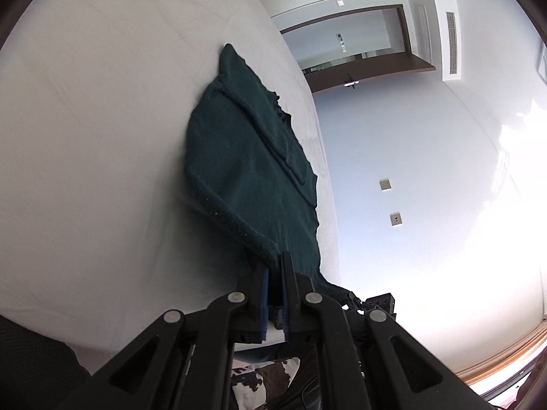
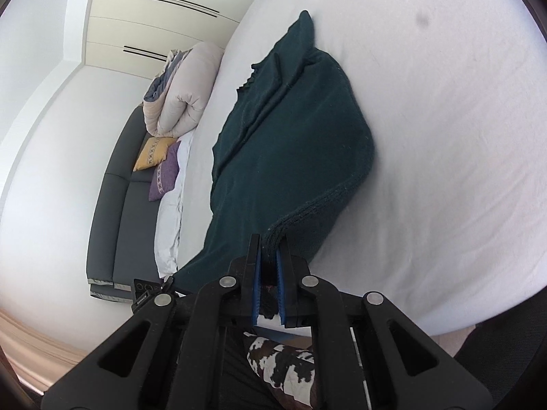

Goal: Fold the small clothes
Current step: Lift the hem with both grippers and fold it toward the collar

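Note:
A dark green knitted garment lies on a white bed sheet, its near hem lifted off the sheet. My left gripper is shut on one corner of the ribbed hem. In the right wrist view the same garment stretches away over the sheet, and my right gripper is shut on the other corner of the hem. The hem hangs between the two grippers. A folded-in sleeve lies on top of the garment's far part.
A rolled beige duvet, a yellow cushion and a purple cushion lie at the head of the bed by a grey headboard. A black-and-white patterned cloth shows under the grippers. A doorway is behind.

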